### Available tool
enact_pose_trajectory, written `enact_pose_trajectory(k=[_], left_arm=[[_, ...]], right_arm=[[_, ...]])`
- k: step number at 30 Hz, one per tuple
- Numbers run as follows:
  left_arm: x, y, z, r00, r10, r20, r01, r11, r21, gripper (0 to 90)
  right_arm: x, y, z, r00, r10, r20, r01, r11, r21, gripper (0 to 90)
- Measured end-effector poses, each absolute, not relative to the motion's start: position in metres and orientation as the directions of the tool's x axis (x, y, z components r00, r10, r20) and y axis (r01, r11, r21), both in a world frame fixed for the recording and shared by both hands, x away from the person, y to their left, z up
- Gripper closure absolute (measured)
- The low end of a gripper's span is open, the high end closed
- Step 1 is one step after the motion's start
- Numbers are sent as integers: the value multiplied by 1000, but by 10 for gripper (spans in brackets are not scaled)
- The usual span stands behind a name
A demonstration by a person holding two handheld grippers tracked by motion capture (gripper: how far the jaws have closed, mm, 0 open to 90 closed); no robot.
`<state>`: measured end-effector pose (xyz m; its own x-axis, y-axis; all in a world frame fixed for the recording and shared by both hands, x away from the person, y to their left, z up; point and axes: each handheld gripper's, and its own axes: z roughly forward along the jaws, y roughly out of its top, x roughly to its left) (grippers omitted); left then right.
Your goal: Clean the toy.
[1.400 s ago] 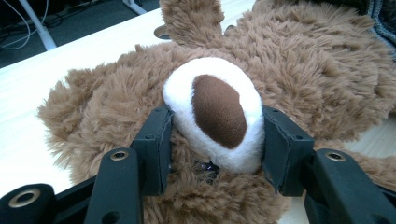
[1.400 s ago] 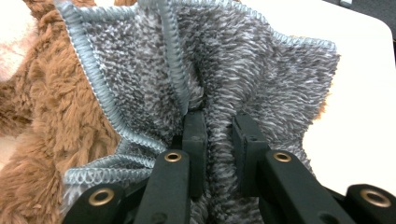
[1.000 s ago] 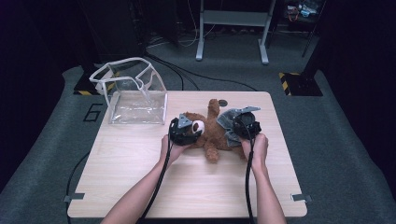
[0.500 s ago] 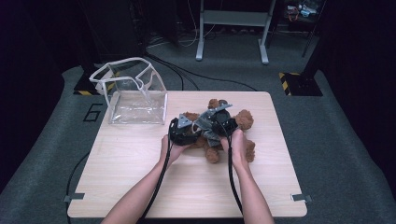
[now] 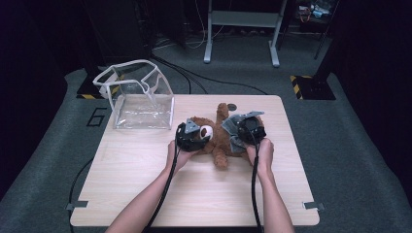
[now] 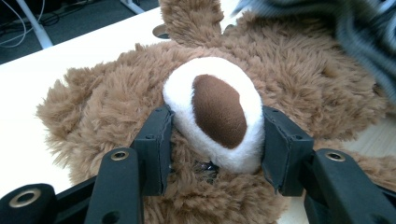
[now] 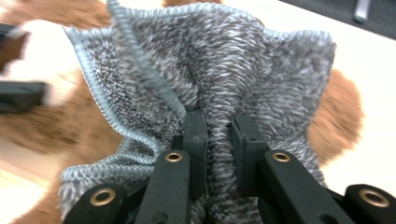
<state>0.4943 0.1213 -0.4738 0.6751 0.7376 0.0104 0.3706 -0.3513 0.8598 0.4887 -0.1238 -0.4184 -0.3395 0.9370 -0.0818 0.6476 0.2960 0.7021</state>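
One pale wooden table [image 5: 145, 179] on grey carpet [image 5: 350, 160], dark room

This was a lab or recording studio rather than a home. A single pale wooden table [image 5: 145, 194] stood on grey carpet [image 5: 340, 160] among dark surroundings, with yellow-and-black hazard tape [image 5: 301, 80] marking the floor beyond its far right corner and a large number six [image 5: 97, 116] marked beside its far left corner. Cables [image 5: 194, 73] trailed across the carpet toward a grey metal stand [image 5: 243, 29] behind the table's far edge, and brackets [image 5: 313, 206] sat at its near corners.
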Motion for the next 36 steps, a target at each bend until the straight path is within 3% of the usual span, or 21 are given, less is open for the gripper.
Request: enact_pose_trajectory(k=[4,9,14,18,36], left_arm=[[495,121,-473,674,739,8,376,-352,857,487],[496,121,-473,672,740,6,378,-350,857,488],[498,121,-473,669,743,-10,389,-338,857,488],[498,121,-473,672,740,-4,384,-345,856,488],[499,123,-473,680,733,-19,389,-339,856,488]], right_arm=[[482,-131,-416,-320,944,-83,642,280,713,783],[461,-94,-404,-406,906,-119,569,352,743,782],[461,-66,-421,-453,879,-150,566,414,713,781],[462,-77,-432,-438,894,-91,594,364,717,783],[447,-149,-425,-330,943,-45,647,261,716,780]])
